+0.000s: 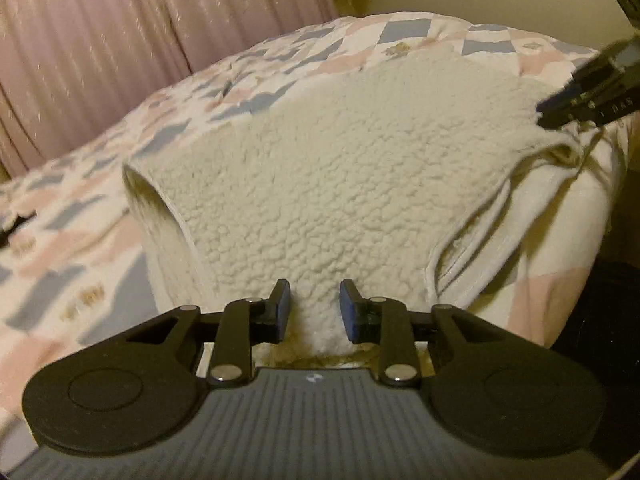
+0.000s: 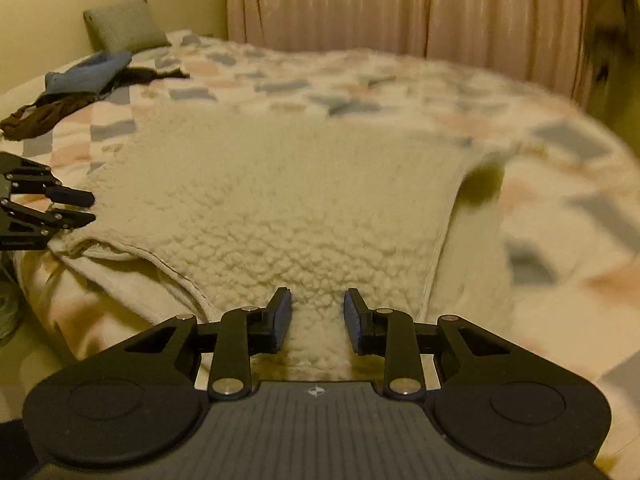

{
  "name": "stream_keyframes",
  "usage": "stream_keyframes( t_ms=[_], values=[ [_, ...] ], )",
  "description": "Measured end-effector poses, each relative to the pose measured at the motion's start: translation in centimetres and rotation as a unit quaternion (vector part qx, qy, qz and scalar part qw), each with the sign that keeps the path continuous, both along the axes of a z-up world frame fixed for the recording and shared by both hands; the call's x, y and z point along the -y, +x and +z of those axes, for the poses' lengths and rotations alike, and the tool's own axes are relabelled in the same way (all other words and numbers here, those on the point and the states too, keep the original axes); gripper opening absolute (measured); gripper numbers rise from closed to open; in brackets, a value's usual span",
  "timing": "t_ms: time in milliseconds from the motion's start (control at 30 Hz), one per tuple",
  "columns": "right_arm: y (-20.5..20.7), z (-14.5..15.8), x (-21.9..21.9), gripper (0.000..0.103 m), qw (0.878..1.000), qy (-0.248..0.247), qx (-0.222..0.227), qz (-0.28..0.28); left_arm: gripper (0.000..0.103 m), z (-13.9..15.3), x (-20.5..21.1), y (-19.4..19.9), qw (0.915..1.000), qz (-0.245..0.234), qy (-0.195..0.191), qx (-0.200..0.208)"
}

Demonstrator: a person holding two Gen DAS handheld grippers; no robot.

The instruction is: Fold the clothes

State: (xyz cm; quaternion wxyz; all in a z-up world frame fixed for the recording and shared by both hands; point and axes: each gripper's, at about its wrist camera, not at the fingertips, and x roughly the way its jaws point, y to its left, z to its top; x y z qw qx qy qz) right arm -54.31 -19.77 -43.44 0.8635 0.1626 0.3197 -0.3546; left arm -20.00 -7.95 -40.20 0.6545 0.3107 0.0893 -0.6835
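The cream, curly-pile fleece garment (image 1: 340,184) lies spread on the pink-and-blue patchwork bedcover (image 1: 80,240). Its near edge bunches between the parted fingers of both the left gripper (image 1: 314,312) and the right gripper (image 2: 318,318), though neither visibly pinches it (the pile hides any contact). The thick pile could slip out on lifting, or the bedcover get caught beneath.

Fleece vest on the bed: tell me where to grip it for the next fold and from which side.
Grip the fleece vest at its near shoulder straps, coming from the bed's near edge. The finished edges there are thin, reachable, and already sit between both grippers' fingers.
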Motion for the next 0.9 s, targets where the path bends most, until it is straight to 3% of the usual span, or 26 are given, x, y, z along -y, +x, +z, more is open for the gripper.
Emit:
stream_keyframes(
  t_ms=[100, 267, 367, 500, 567, 667, 800, 900],
  values=[
    [0.0, 1.9, 1.4, 0.032, 1.000, 0.006, 0.006, 0.008, 0.024, 1.2, 1.6, 1.4, 0.9996, 0.016, -0.015, -0.020],
    [1.5, 4.6, 8.3, 0.034, 0.997, -0.044, 0.046, -0.032, 0.024, 3.1, 4.2, 3.8, 0.9969, 0.041, -0.040, -0.053],
    [2.8, 4.4, 13.8, 0.034, 0.995, -0.058, 0.053, -0.059, 0.023, 3.3, 10.1, 5.6, 0.9962, 0.058, -0.048, -0.044],
    [4.4, 0.4, 19.9, 0.034, 0.996, -0.018, 0.002, -0.084, 0.017, -0.5, 15.2, 8.4, 0.9943, 0.088, 0.016, -0.057],
    [4.2, -1.8, 21.5, 0.034, 0.996, 0.017, 0.006, -0.089, 0.016, -3.3, 16.1, 10.0, 0.9907, 0.098, 0.057, -0.075],
    [3.6, -1.8, 21.0, 0.034, 0.995, 0.017, 0.021, -0.098, 0.016, -4.4, 15.6, 10.3, 0.9904, 0.095, 0.049, -0.087],
    [2.1, 0.7, 18.2, 0.035, 0.990, -0.016, 0.043, -0.135, 0.016, -2.4, 13.4, 9.7, 0.9888, 0.117, 0.025, -0.089],
    [0.4, 3.1, 12.9, 0.038, 0.986, -0.040, 0.093, -0.136, 0.016, 0.1, 9.4, 7.3, 0.9898, 0.123, -0.001, -0.072]
  ],
)
